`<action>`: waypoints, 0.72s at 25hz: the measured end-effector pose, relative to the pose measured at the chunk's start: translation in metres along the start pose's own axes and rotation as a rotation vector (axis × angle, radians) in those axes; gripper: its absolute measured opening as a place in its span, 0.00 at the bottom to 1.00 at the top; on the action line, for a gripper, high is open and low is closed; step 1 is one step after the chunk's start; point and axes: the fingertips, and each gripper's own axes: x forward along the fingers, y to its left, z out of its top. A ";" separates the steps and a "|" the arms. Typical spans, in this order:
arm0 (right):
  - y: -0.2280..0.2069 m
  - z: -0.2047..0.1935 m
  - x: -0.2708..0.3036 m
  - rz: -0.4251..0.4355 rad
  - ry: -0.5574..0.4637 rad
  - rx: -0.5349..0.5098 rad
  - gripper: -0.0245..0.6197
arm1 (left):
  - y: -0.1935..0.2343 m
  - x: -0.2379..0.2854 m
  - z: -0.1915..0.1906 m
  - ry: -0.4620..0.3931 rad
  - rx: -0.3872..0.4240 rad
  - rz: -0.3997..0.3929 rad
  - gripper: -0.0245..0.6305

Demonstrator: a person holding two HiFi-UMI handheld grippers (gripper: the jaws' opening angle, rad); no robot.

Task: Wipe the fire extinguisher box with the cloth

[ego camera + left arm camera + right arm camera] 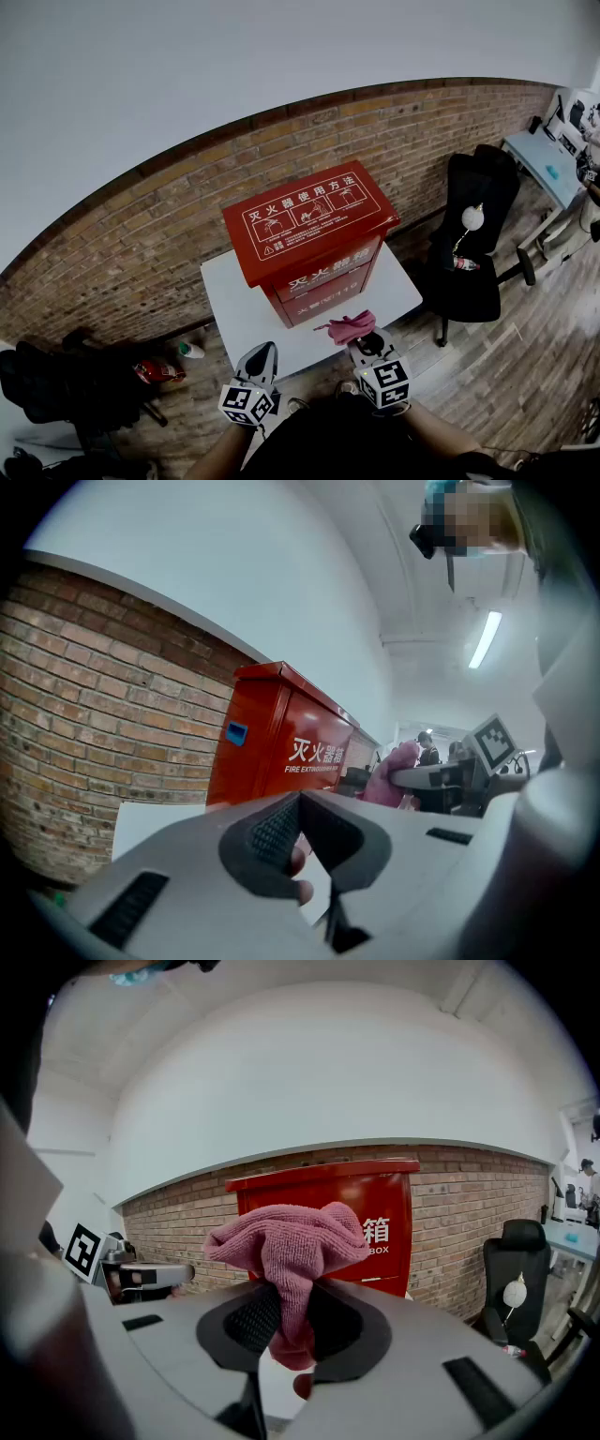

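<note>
1. The right gripper (367, 345) has its jaws clamped on a bunched pink terry cloth (349, 328).
2. The left gripper (262, 352) is closed on nothing.
3. The red metal fire extinguisher box (314, 239) stands on a white table (234, 314). Its front face lies just ahead of the cloth, so the right gripper is the nearer one.

Left tongs (266, 350) closed, empty; right tongs (363, 342) clamp cloth (348, 327).

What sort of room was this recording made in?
Probably an office or lab workroom, indoors. There is a brick wall and a wood-plank floor, with a black office chair and a desk at the right. The fire extinguisher box stands on a small white table.
</note>
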 end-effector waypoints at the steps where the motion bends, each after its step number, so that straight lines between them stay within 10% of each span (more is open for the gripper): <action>1: 0.000 0.000 0.000 0.000 -0.001 -0.001 0.18 | 0.000 -0.001 0.000 -0.001 0.001 0.000 0.06; 18: 0.006 -0.005 -0.005 0.011 0.006 -0.003 0.18 | -0.004 -0.013 -0.008 0.002 -0.009 0.010 0.06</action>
